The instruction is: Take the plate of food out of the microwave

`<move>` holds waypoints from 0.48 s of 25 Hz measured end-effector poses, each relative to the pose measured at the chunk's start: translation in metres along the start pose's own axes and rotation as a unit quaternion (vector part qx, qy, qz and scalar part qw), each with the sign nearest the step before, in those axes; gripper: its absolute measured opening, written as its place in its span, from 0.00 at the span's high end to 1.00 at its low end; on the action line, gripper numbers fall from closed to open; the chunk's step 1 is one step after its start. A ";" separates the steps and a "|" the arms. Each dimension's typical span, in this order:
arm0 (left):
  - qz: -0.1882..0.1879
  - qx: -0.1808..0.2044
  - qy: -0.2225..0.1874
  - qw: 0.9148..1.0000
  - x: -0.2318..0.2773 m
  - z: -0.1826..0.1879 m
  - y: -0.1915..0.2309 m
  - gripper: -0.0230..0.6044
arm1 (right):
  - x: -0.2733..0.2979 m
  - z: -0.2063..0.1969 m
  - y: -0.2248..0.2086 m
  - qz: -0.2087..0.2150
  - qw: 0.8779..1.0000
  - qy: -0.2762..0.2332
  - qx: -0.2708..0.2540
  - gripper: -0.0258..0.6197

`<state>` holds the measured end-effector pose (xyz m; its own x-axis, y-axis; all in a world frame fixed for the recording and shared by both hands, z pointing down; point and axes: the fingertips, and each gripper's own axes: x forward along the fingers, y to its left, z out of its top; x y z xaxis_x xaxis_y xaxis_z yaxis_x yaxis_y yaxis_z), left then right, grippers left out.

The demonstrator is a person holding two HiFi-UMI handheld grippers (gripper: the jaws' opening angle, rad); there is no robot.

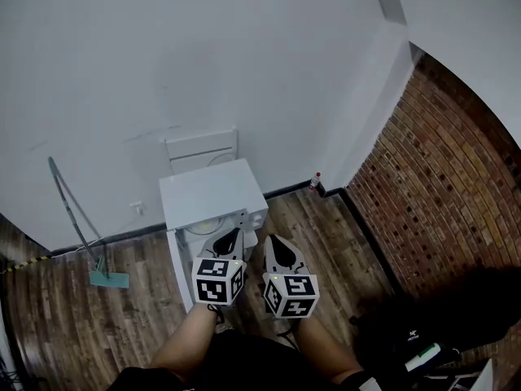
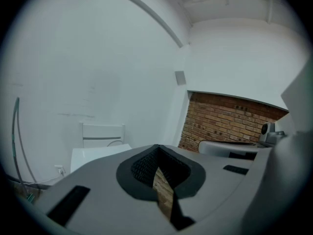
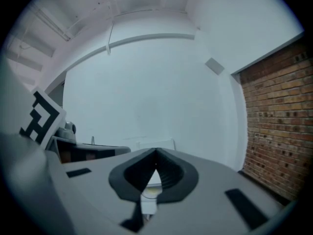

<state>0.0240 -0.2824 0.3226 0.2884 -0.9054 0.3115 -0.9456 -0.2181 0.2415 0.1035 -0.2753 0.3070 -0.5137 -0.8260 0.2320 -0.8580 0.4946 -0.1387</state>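
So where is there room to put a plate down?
The white table has a bare top, with the white chair just behind it. The wood floor between the mop and the table is free too. It is crowded at the table's front edge, where the left gripper and right gripper sit, both with jaws shut.

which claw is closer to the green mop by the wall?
Left. The mop stands to the left of both claws; the left claw is on the mop's side, the right claw next to it, further right.
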 end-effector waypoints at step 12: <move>0.109 -0.061 0.010 0.992 0.033 -0.017 0.078 0.97 | 0.091 -0.013 0.011 0.105 0.994 0.029 0.022 0.95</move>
<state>-0.0379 -0.3234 0.3676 0.0828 -0.9184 0.3869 -0.9607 0.0296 0.2759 0.0475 -0.3420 0.3392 -0.6815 -0.6882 0.2491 -0.7318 0.6408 -0.2319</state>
